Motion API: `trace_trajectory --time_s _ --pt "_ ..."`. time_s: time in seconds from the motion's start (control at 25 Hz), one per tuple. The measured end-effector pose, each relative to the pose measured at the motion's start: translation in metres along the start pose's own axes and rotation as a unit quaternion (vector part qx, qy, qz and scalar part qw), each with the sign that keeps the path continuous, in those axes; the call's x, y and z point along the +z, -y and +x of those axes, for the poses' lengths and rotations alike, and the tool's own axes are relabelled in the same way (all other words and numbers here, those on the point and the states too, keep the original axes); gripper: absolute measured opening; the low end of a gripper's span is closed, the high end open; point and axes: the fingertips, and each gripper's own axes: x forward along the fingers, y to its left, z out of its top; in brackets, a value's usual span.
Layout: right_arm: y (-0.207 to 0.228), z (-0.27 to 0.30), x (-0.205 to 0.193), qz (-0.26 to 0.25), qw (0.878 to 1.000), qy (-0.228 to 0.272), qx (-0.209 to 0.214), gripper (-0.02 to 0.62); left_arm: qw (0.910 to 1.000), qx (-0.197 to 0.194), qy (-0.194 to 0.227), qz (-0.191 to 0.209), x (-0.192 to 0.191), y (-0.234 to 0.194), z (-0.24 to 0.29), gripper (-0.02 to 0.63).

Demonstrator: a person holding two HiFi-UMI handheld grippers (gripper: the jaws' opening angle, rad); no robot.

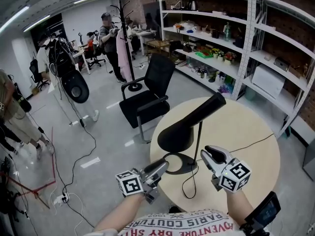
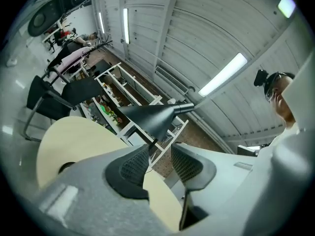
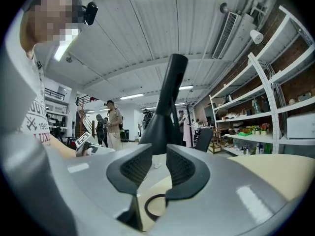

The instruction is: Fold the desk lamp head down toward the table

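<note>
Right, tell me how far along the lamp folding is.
Done, it seems: the desk lamp head slopes down, its wide mouth low above the lamp base on the round table. In hand: nothing; the left gripper and right gripper are open, beside the base. Left: perhaps only withdrawing.

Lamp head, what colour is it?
Black. The lamp head shows best in the head view.

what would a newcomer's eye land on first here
A big black desk lamp stands on the round pale table, its cone head angled down to the left. The left claw and right claw, both open and empty, flank it. A black office chair sits behind.
</note>
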Motion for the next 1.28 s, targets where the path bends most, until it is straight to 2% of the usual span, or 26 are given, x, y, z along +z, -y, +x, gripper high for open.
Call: trace_trajectory --time_s 0.12,0.2,0.28,0.32,0.36,0.44,0.6,0.72,0.92,1.08,1.28 --pt "-0.039 -0.017 0.003 0.004 0.999 0.002 0.050 0.067 0.9978 0.003 -0.029 0.059 -0.008 0.026 -0.012 0.137" --pt "-0.069 -0.028 0.003 0.005 0.996 -0.001 0.084 0.041 0.9910 -0.010 -0.062 0.118 -0.018 0.054 -0.016 0.129" --pt "-0.096 -0.041 -0.001 -0.002 0.995 -0.012 0.104 0.024 0.9769 -0.018 -0.098 0.189 -0.032 0.086 -0.020 0.023" --pt "-0.108 -0.049 -0.003 -0.003 0.994 -0.018 0.112 0.006 0.9687 -0.021 -0.115 0.219 -0.038 0.102 -0.023 0.002" --pt "-0.119 -0.056 -0.006 -0.002 0.993 -0.024 0.120 0.006 0.9617 -0.023 -0.127 0.242 -0.044 0.117 -0.027 0.002" --pt "-0.143 -0.070 -0.013 0.008 0.990 -0.035 0.134 0.006 0.9530 -0.026 -0.139 0.268 -0.052 0.142 -0.040 0.000" --pt "-0.178 -0.089 -0.026 0.022 0.989 -0.051 0.139 0.005 0.9458 -0.024 -0.152 0.286 -0.066 0.171 -0.065 0.000" --pt "-0.191 -0.103 -0.029 0.025 0.989 -0.058 0.135 0.005 0.9455 -0.023 -0.164 0.280 -0.079 0.183 -0.072 0.000" --pt "-0.198 -0.120 -0.026 0.038 0.991 -0.053 0.116 0.005 0.9469 -0.026 -0.166 0.274 -0.086 0.199 -0.073 0.000" --pt "-0.203 -0.123 -0.028 0.024 0.991 -0.061 0.114 0.005 0.9458 -0.040 -0.167 0.276 -0.086 0.211 -0.073 0.000" --pt "-0.202 -0.126 -0.031 0.011 0.991 -0.069 0.113 0.005 0.9443 -0.039 -0.171 0.279 -0.091 0.213 -0.068 0.000"
